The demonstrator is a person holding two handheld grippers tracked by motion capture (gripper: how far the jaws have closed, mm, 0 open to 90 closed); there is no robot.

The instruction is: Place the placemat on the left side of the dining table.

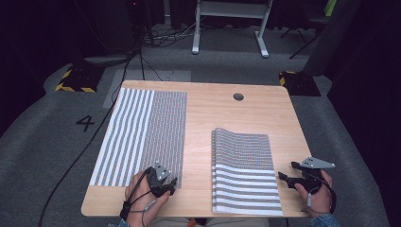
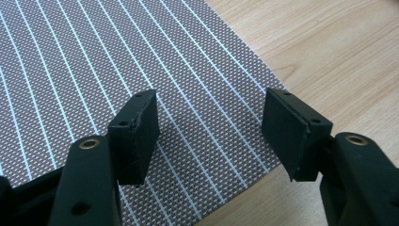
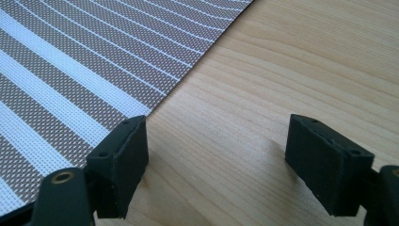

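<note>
Hovering over the near right corner of the flat striped mat (image 1: 142,135), your left claw (image 2: 211,136) gapes wide, gripping nothing; your right claw (image 3: 216,160) stands wide over bare worktop (image 3: 282,70) beside the folded mat (image 1: 243,170).

The counter (image 1: 213,118) is pale wood with a fine, straight grain and a smooth, faintly satin finish. The flat mat (image 1: 142,135) on its left side is a woven mesh, matt, with a fine dotted weave crossed by thin white lines and broader white stripes. The folded mat (image 1: 243,170) to the right shows the same woven, matt texture. The left claw (image 2: 211,141) has black matt pads (image 2: 136,136) that look like rubber, set in smooth, slightly glossy black plastic arms with brass-coloured metal inserts. The right claw (image 3: 221,165) is built of the same materials. The floor (image 1: 42,156) around the counter is grey carpet, rough and dull.
</note>
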